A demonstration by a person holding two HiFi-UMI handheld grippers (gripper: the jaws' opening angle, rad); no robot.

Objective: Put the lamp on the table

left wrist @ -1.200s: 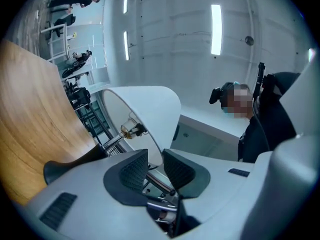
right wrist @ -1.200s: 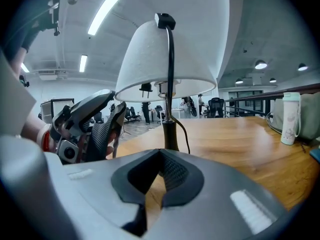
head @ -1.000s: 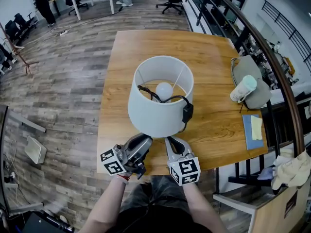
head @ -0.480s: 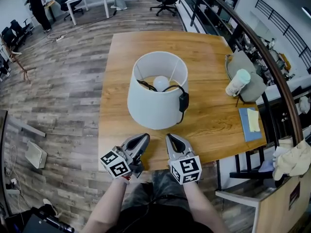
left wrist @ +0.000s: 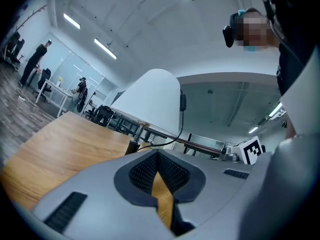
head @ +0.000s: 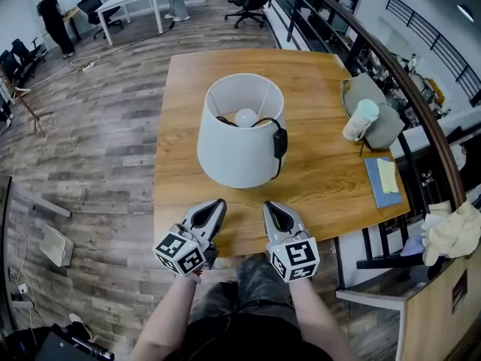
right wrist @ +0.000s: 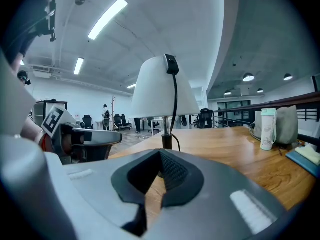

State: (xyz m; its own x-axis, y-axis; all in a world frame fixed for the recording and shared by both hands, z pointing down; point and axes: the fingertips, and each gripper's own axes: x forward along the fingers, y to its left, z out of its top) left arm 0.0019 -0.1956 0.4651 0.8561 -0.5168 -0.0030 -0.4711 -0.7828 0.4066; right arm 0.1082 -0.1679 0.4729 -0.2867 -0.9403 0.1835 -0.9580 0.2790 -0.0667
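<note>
The lamp (head: 239,130) stands upright on the wooden table (head: 323,179), with a white shade, a bulb inside and a black cord with a switch (head: 279,143) hanging down its right side. My left gripper (head: 213,206) and right gripper (head: 270,208) hover side by side over the table's near edge, a short way from the shade and not touching it. Both are shut with nothing held. In the left gripper view the lamp (left wrist: 150,101) rises beyond the shut left gripper (left wrist: 157,156). In the right gripper view the lamp's stem (right wrist: 166,141) and shade stand straight ahead of the right gripper (right wrist: 160,158).
A grey bag (head: 376,115) with a white and green bottle (head: 359,119) leaning on it sits at the table's right edge. A blue notebook (head: 382,181) lies nearer. A dark railing (head: 421,111) runs along the right. Office chairs, a white table and people stand far back.
Both grippers have drawn back from the lamp's shade toward the table's near edge. The lamp stays standing where it was.
</note>
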